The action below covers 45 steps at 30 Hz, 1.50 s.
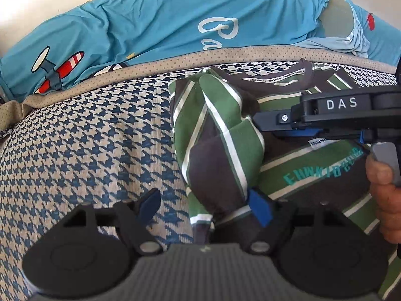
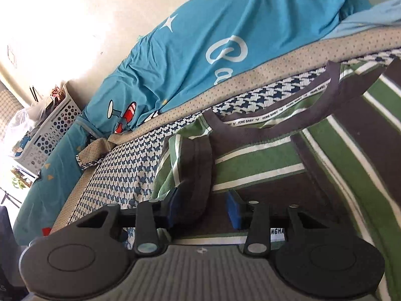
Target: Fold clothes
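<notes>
Green, brown and white striped knit shirt spread on houndstooth bed cover: soft, light, floppy. Left gripper wide, unclamped. Right gripper narrowing around brown sleeve cuff; best pinched at hems.

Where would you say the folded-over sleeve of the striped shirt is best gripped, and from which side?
Probably at the dark cuff of the sleeve. It lies doubled over the shirt with the cuff's edge free toward the collar. Come from above at the shirt's outer edge, over the houndstooth cover, one finger under the band.
</notes>
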Each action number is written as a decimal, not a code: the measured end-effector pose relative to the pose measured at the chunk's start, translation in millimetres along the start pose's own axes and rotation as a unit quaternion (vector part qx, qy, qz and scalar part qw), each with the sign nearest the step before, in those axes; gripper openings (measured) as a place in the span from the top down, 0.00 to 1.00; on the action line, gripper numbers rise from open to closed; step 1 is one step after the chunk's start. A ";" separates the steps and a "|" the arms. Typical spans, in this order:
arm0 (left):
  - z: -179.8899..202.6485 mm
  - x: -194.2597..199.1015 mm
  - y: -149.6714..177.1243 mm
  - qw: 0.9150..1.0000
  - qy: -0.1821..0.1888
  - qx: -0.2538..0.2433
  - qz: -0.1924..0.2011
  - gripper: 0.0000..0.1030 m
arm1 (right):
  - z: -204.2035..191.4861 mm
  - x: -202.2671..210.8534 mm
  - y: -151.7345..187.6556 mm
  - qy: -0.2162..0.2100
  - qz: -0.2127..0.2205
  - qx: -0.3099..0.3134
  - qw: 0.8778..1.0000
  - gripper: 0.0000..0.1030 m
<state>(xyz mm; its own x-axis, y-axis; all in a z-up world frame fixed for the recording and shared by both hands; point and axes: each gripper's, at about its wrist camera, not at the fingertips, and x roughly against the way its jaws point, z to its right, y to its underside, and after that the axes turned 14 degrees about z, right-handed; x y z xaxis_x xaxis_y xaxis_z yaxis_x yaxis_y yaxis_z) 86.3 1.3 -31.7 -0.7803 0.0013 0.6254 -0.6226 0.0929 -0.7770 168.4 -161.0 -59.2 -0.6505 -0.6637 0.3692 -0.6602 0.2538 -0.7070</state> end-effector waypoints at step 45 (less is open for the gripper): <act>-59.8 -7.4 -6.9 0.984 -0.050 0.173 -0.004 0.17 | -48.6 4.0 25.4 -0.037 -0.023 0.220 0.975 0.66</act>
<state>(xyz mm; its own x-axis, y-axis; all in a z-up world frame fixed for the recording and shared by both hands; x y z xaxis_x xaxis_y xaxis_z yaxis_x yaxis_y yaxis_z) 99.9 60.2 -26.6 -0.7660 -0.0967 0.6356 -0.5990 -0.2516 -0.7602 130.8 -123.0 -46.4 -0.5848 -0.7205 0.3727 -0.4525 -0.0916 -0.8870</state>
